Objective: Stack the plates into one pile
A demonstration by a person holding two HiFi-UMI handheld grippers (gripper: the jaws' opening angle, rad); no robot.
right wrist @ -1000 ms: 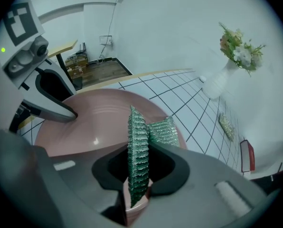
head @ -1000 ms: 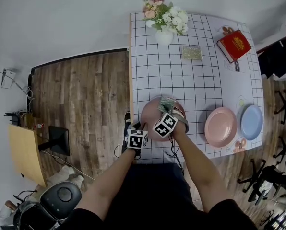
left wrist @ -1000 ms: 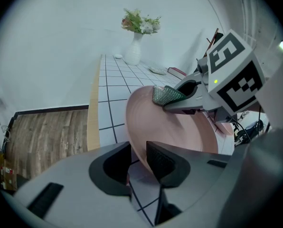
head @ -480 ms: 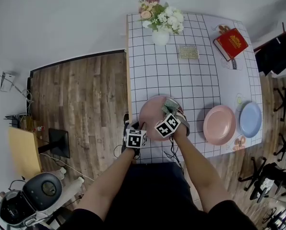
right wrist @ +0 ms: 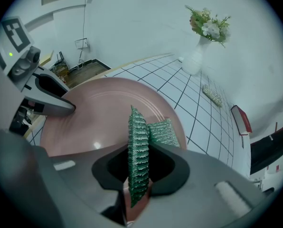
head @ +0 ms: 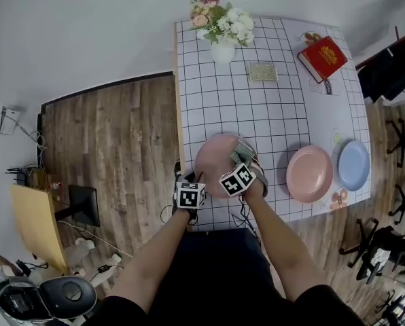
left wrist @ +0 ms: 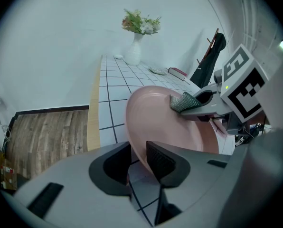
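- Clamping the pink plate (head: 215, 160) by its left rim, the left gripper (left wrist: 137, 146) has that rim running between its two dark jaws, which are closed on it.
- Right gripper (right wrist: 146, 120) grasps the same plate on its near right rim. One green ribbed pad lies on the upper face and the other stands edge-on at the rim.
- Pink plate is at the near left corner of the table (head: 257, 114), close to the left edge. In the left gripper view it tilts, and checked cloth shows below its rim.
- Second pink plate (head: 310, 174) lies flat along the near edge, to the right and apart from the held one.
- Blue plate (head: 355, 164) lies just beside the second pink plate, at the near right corner. Whether their rims touch cannot be told.
- Vase of flowers (head: 222, 46) stands at the far left corner.
- Red book (head: 323, 57) lies at the far right corner.
- Small pale mat (head: 263, 72) lies between vase and book, near the far edge.
- Both forearms reach in over the near edge.
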